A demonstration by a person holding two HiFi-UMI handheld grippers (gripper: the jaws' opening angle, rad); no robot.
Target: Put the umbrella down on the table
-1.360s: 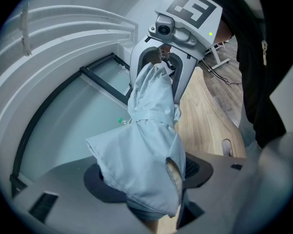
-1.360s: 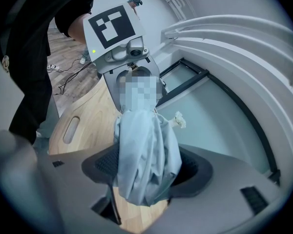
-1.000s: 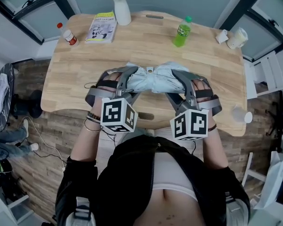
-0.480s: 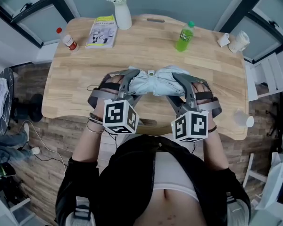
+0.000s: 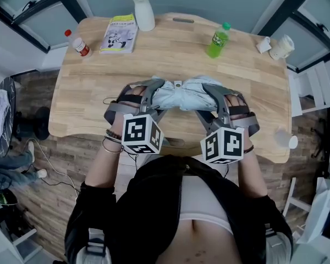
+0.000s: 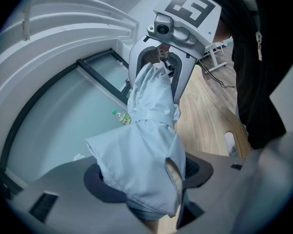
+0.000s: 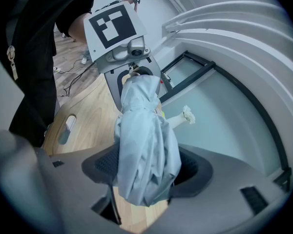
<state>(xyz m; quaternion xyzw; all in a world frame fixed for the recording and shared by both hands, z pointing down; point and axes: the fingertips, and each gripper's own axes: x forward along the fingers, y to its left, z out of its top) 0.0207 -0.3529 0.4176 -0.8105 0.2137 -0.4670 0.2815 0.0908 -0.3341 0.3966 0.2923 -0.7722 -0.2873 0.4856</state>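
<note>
A folded pale blue umbrella (image 5: 181, 94) hangs level, just above the front middle of the wooden table (image 5: 93, 87). My left gripper (image 5: 155, 92) is shut on its left end and my right gripper (image 5: 210, 93) on its right end. In the left gripper view the cloth (image 6: 146, 145) bulges between the dark pads of my left gripper (image 6: 146, 179) and runs off to the opposite gripper. The right gripper view shows the same from the other side: the umbrella (image 7: 144, 145) sits between the pads of my right gripper (image 7: 146, 172). Whether the umbrella touches the tabletop is hidden.
At the table's far edge stand a white vase with flowers (image 5: 143, 12), a booklet (image 5: 119, 33), a small red-capped bottle (image 5: 79, 43) and a green bottle (image 5: 217, 40). Two cups (image 5: 279, 45) sit at the far right corner. Another cup (image 5: 286, 138) lies near the right front corner.
Both grippers have sunk a little toward the tabletop with the umbrella still held between them. The grip looks the same.
</note>
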